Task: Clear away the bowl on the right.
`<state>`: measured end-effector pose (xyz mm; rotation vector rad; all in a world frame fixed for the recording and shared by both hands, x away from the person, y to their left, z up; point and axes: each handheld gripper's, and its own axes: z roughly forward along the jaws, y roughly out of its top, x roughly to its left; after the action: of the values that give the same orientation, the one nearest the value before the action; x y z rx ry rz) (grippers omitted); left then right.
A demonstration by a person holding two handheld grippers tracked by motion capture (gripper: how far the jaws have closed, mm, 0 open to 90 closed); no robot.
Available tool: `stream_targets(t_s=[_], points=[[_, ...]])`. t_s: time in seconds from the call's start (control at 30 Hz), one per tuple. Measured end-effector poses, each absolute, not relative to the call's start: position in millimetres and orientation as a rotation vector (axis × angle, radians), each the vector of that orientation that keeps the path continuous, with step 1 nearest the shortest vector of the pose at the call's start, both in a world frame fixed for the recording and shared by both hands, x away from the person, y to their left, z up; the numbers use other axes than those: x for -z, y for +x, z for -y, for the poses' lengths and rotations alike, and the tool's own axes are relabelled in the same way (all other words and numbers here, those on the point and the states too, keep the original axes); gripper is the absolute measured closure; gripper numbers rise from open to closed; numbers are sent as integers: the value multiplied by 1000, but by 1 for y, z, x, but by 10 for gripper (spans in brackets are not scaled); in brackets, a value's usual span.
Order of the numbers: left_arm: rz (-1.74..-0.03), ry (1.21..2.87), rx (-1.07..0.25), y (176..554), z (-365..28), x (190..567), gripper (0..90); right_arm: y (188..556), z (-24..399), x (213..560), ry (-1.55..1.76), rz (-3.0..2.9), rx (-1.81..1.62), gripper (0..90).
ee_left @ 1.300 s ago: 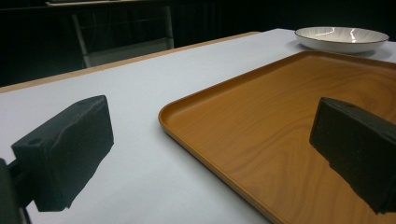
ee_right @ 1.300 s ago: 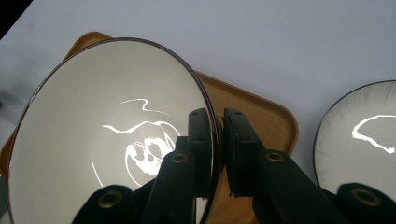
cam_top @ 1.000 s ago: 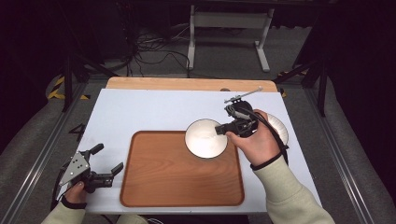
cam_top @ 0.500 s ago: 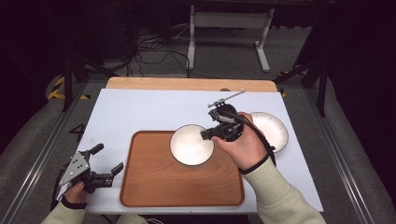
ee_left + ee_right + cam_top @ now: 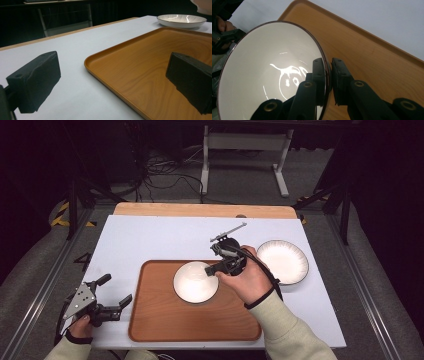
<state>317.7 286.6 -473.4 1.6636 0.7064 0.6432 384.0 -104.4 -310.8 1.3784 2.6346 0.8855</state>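
Observation:
A white bowl (image 5: 196, 281) with a dark rim hangs over the upper middle of the brown wooden tray (image 5: 195, 325). My right gripper (image 5: 218, 269) is shut on its right rim. In the right gripper view the two jaws pinch the rim, my right gripper (image 5: 329, 75) holding the glossy bowl (image 5: 267, 80) tilted above the tray (image 5: 372, 57). A second white bowl (image 5: 282, 261) sits on the table to the right of the tray. My left gripper (image 5: 116, 289) rests open at the tray's left edge, with nothing between its fingers (image 5: 35, 82).
The white table surface (image 5: 150, 240) extends behind and left of the tray, with a wooden strip (image 5: 200, 210) along its far edge. The second bowl (image 5: 178, 20) lies beyond the tray's far corner in the left gripper view. Dark floor, cables and a stand lie behind.
My right gripper has carried the white bowl leftward and down, away from the second bowl and over the tray. The left gripper has stayed put.

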Motion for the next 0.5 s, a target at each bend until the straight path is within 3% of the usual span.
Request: stream_targets(t_s=[0.5], points=[[-693,1668,-640,317,-287,473,3,396,98,350,1413,-2657,-813,818]])
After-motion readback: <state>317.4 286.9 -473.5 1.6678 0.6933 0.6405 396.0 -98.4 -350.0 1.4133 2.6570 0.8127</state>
